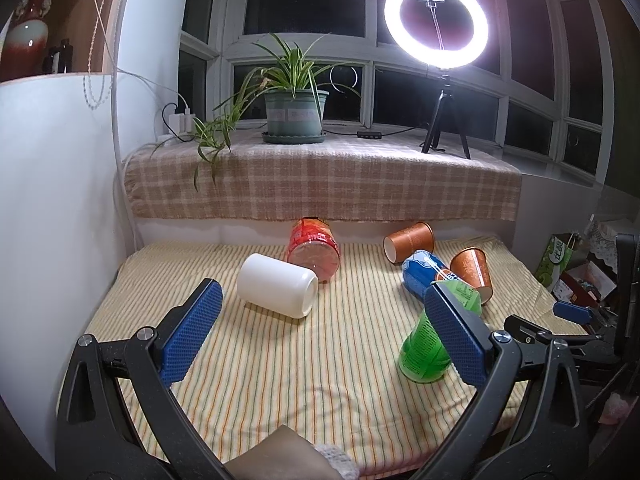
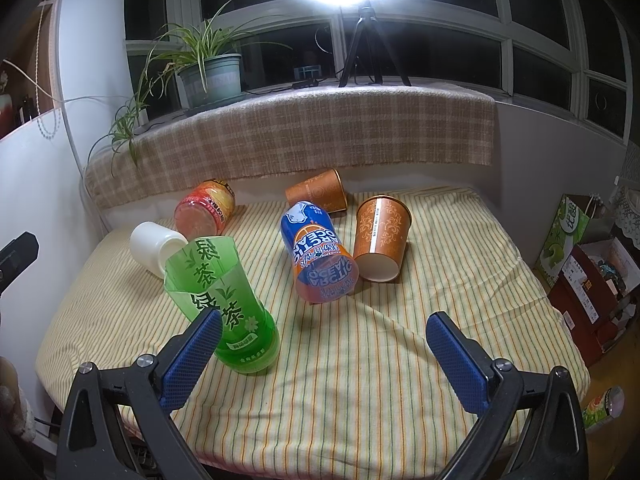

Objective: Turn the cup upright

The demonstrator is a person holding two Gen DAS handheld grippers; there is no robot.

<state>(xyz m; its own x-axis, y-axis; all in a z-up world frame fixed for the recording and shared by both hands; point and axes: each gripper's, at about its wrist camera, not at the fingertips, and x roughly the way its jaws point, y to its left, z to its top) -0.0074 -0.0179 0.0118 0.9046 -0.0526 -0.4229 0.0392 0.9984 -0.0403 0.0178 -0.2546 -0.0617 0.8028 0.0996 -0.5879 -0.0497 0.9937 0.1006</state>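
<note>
Several cups lie on a striped cloth (image 1: 280, 380). A white cup (image 1: 276, 285) (image 2: 154, 248) lies on its side at the left. A red cup (image 1: 314, 250) (image 2: 206, 208) lies behind it. A blue cup (image 2: 316, 254) (image 1: 420, 276) and two orange paper cups (image 2: 382, 238) (image 2: 318, 192) lie on their sides. A green cup (image 2: 224, 304) (image 1: 426, 344) stands upright but tilted, open end up. My left gripper (image 1: 320, 336) is open and empty, the white cup ahead of it. My right gripper (image 2: 324, 356) is open and empty, its left finger just in front of the green cup.
A checked cloth covers the window ledge (image 1: 320, 176) behind the table, with a potted plant (image 1: 296, 114) and a ring light on a tripod (image 1: 436, 24). A white wall (image 1: 52, 200) stands at the left. Boxes and bags (image 2: 588, 264) sit past the right edge.
</note>
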